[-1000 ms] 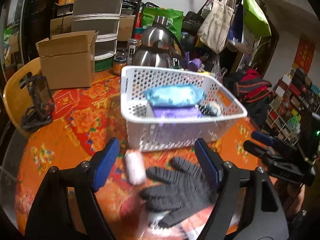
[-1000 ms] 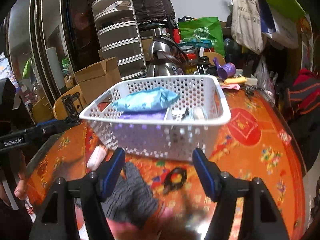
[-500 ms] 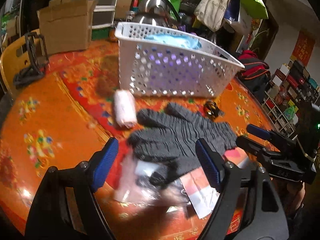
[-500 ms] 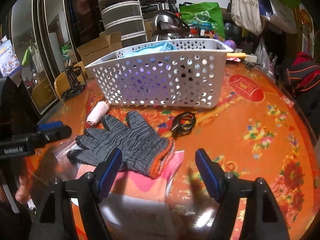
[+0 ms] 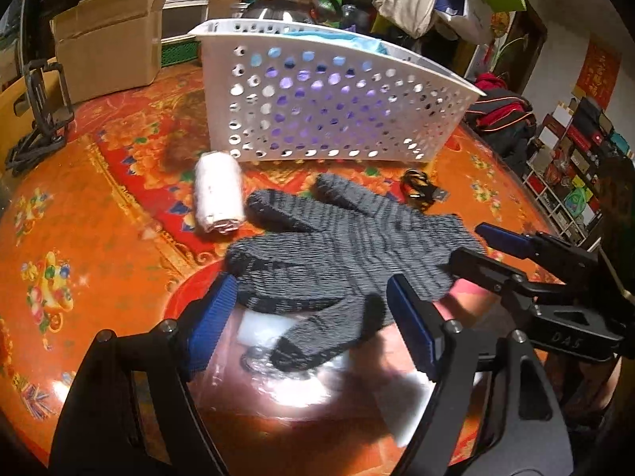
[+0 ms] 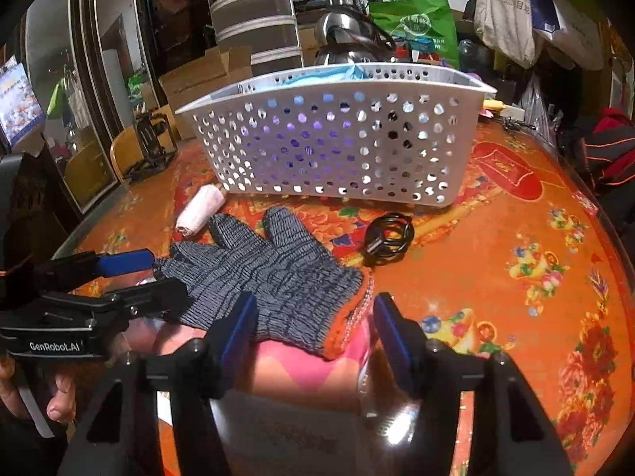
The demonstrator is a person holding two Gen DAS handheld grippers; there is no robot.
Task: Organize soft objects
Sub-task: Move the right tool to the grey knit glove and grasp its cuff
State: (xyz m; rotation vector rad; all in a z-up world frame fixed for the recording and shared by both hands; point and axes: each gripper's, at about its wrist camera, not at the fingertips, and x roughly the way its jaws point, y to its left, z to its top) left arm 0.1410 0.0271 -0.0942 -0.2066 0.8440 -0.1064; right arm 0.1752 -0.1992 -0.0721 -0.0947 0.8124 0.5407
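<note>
A grey knit glove [image 5: 341, 254] with an orange cuff [image 6: 337, 337] lies flat on a clear plastic packet with a pink card [image 6: 293, 373] on the orange table. My left gripper [image 5: 313, 329] is open, its jaws straddling the glove's fingertip end. My right gripper [image 6: 313, 329] is open around the cuff end. A rolled white-pink cloth [image 5: 218, 198] lies left of the glove; it also shows in the right wrist view [image 6: 200, 214]. A white perforated basket [image 5: 329, 115] behind holds blue and purple packs.
A coiled black cable [image 6: 387, 238] lies right of the glove, before the basket [image 6: 337, 139]. A cardboard box [image 5: 107, 43] and a black stand [image 5: 39, 115] are at the left. A steel kettle [image 6: 349, 39] and bags crowd the back. The table edge curves at the right.
Both grippers have dropped lower and moved in over the glove, from opposite ends. The glove and the roll have stayed in place.
</note>
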